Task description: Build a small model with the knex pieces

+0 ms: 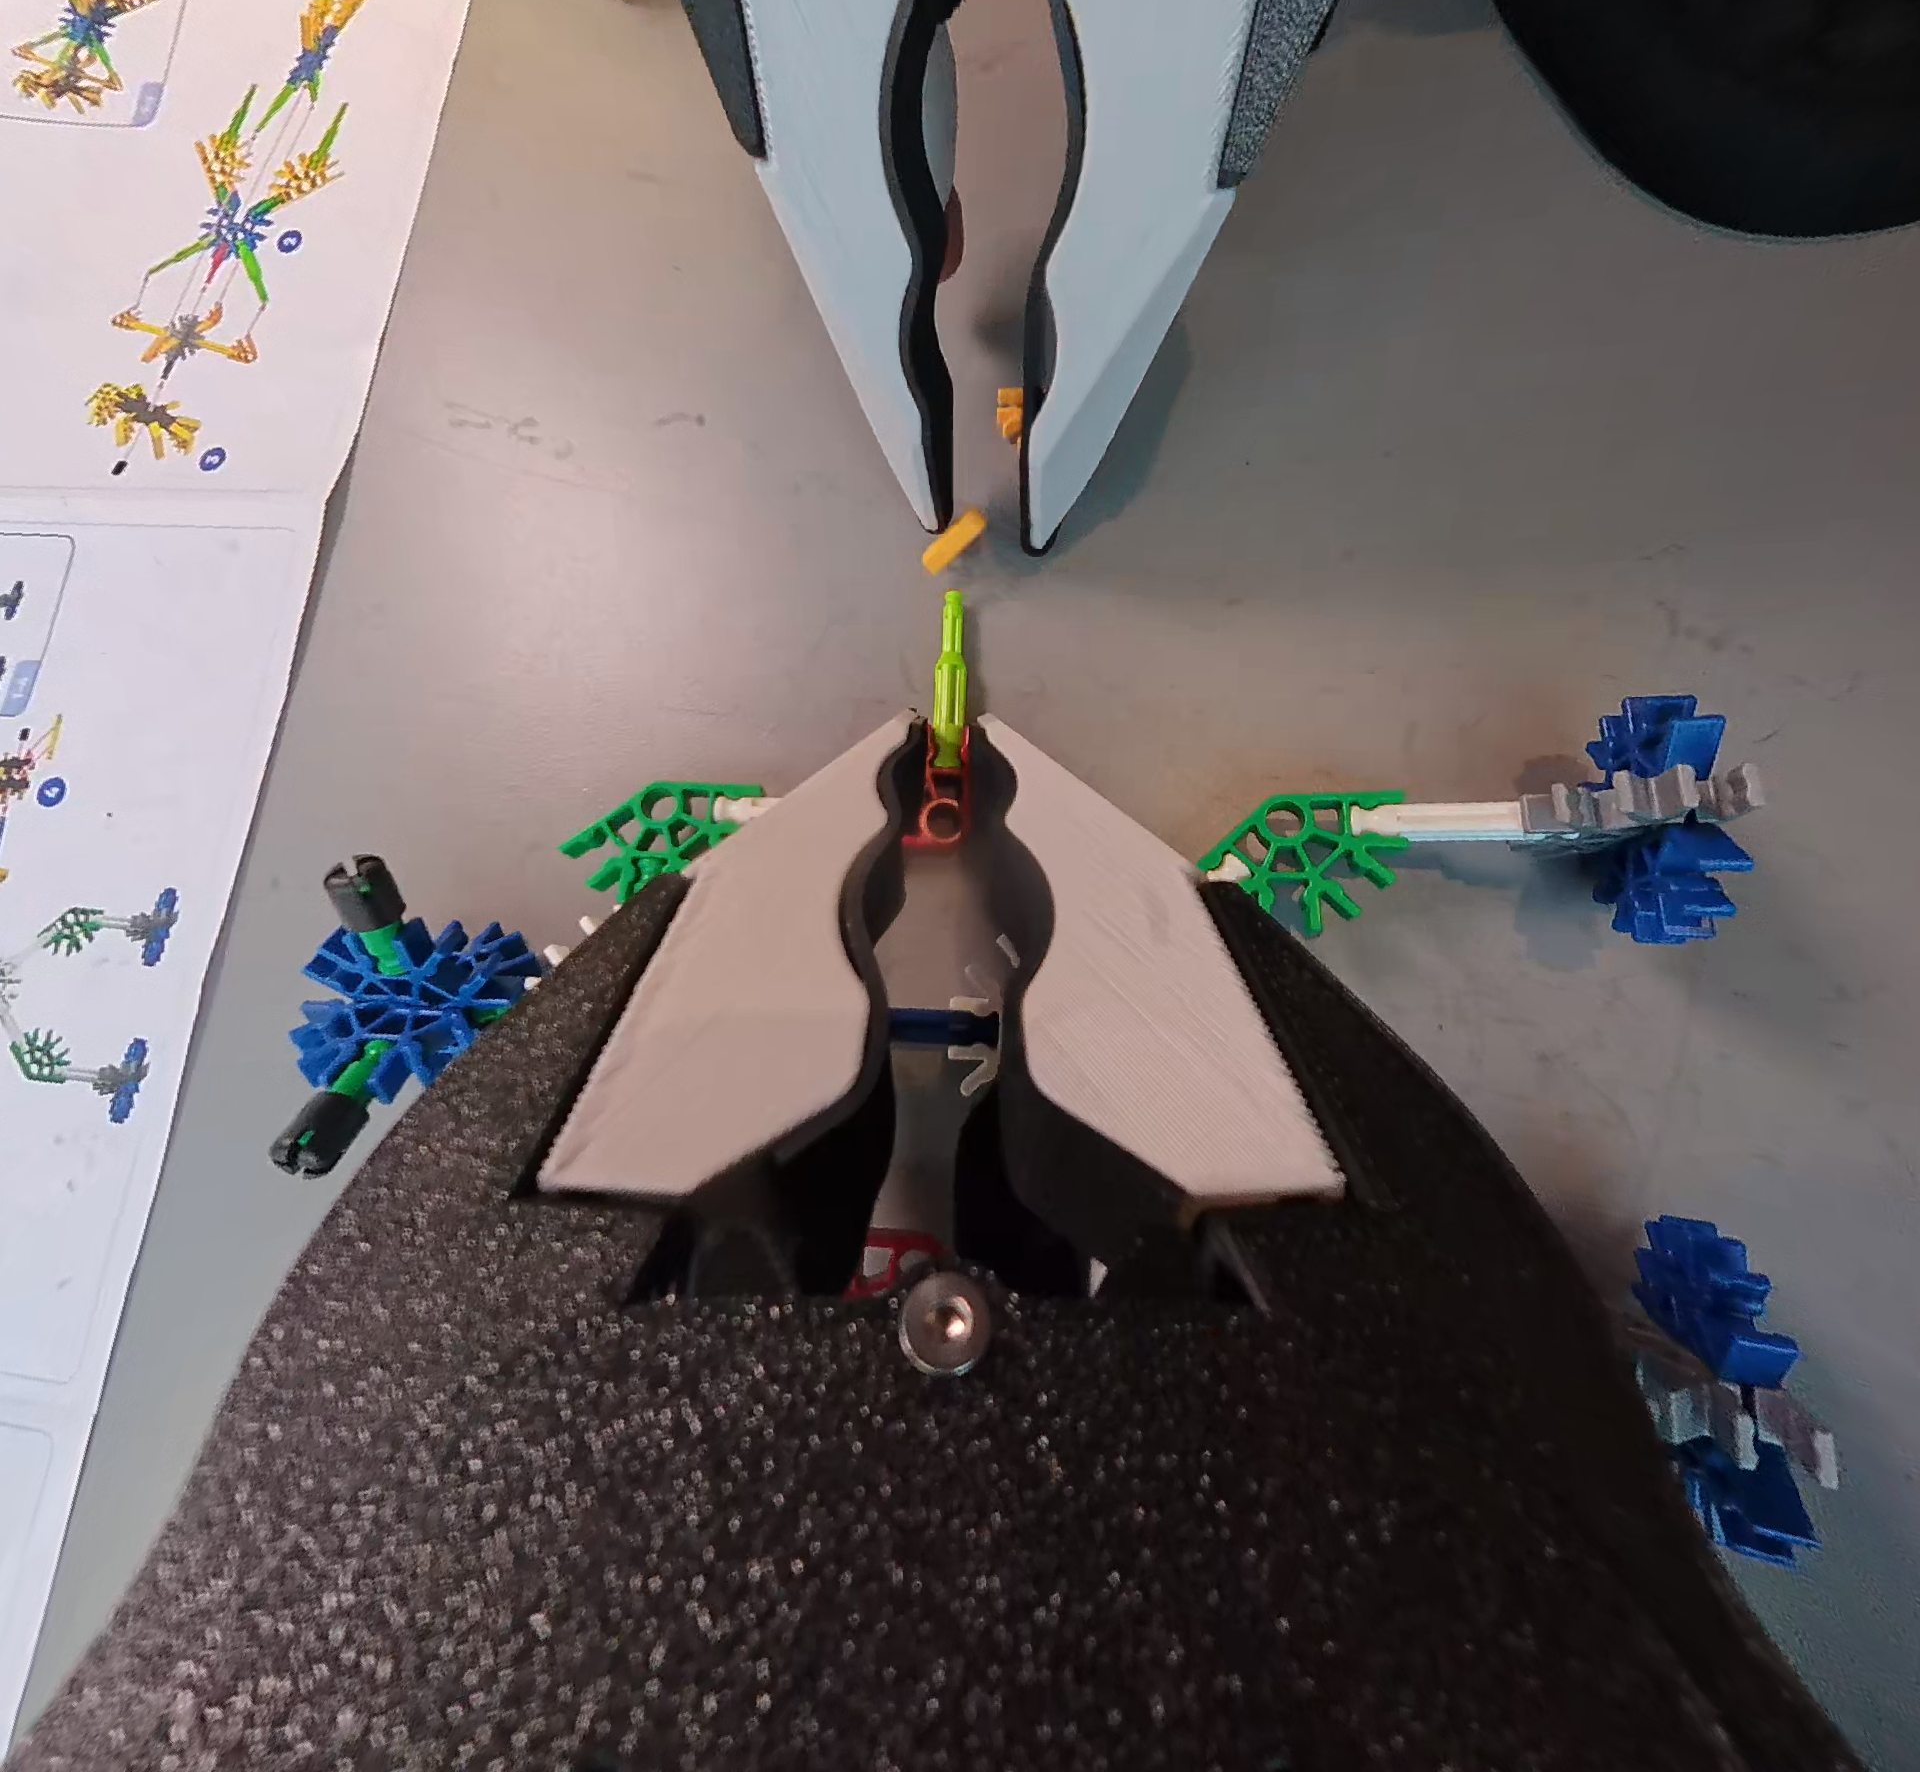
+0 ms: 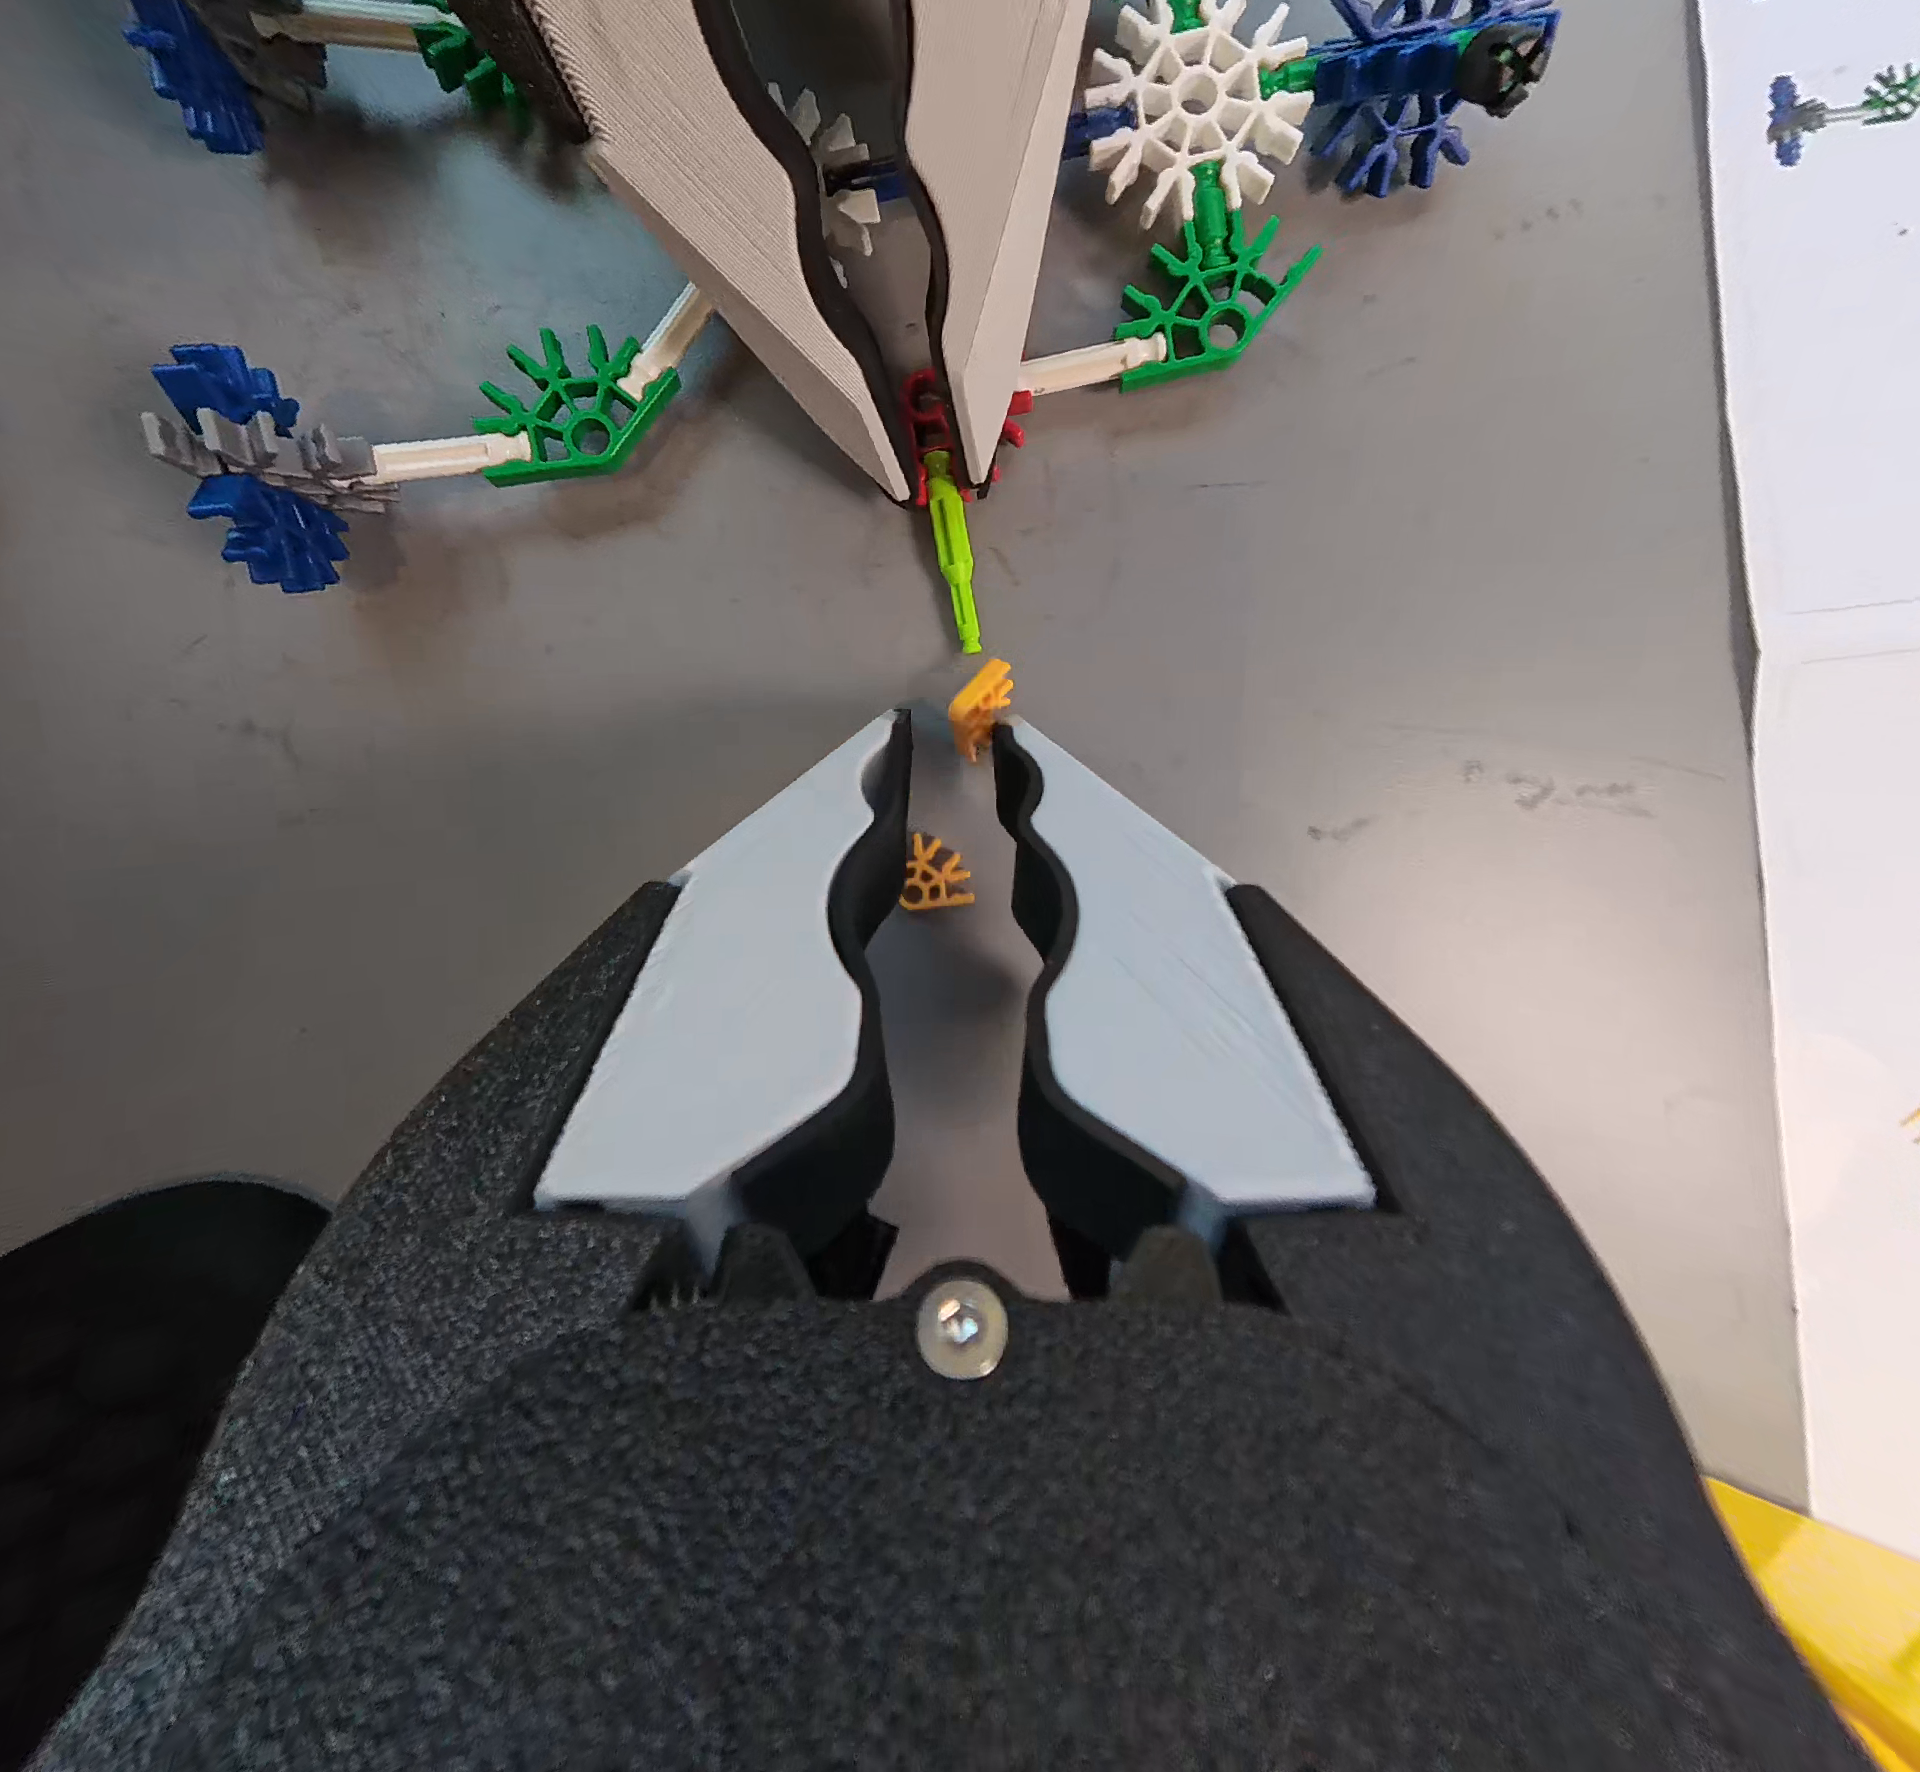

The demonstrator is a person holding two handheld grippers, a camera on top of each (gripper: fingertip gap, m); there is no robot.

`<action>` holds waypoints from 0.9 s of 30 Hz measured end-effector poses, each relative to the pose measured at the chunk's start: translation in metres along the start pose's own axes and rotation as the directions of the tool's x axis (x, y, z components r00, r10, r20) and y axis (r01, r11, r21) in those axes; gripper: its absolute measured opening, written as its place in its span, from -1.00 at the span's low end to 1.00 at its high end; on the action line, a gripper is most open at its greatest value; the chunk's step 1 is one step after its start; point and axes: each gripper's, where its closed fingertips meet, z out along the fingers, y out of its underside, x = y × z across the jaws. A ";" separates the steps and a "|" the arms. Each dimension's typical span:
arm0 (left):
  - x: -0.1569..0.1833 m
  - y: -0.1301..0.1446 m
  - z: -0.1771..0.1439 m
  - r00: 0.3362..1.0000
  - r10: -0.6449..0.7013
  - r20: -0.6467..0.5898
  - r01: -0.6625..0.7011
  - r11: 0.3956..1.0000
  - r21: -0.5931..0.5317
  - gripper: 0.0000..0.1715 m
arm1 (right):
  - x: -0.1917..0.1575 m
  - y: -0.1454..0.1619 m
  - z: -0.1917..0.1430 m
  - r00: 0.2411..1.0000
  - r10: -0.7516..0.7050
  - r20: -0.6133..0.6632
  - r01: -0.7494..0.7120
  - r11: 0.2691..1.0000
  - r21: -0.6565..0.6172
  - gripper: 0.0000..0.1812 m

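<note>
- The left tongs (image 1: 945, 723) pinch a red piece (image 1: 943, 813) with a green stick (image 1: 951, 673) poking out.
- The right tongs (image 2: 951, 723) are spread a little, with a yellow piece (image 2: 982, 699) at one tip, near the stick.

Even, bright overhead light falls on the grey surface (image 1: 582, 351), casting soft, short shadows under the fingers (image 2: 727, 995) and toy parts. Both wide-angle views bend toward the edges. Centres stay sharp; the near foam looks grainy and slightly soft.
</note>
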 end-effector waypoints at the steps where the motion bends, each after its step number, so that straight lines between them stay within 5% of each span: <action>1: 0.000 0.000 0.000 1.000 0.001 0.001 -0.001 1.000 0.000 -0.91 | 0.000 0.001 0.001 1.000 -0.011 0.007 0.011 1.000 -0.010 -0.85; 12: 0.000 0.001 -0.001 1.000 -0.005 -0.004 0.006 1.000 0.014 -0.91 | -0.003 -0.007 -0.005 0.969 -0.243 0.054 0.245 0.968 -0.046 -0.88; 22: 0.001 0.001 -0.002 1.000 -0.003 -0.007 0.003 1.000 0.018 -0.91 | 0.001 -0.007 0.001 0.999 -0.046 0.011 0.046 0.999 -0.011 -0.75; 27: 0.001 0.001 -0.002 1.000 0.001 0.000 -0.001 1.000 0.016 -0.91 | -0.002 -0.007 0.006 0.996 -0.079 0.039 0.080 0.997 -0.014 -0.83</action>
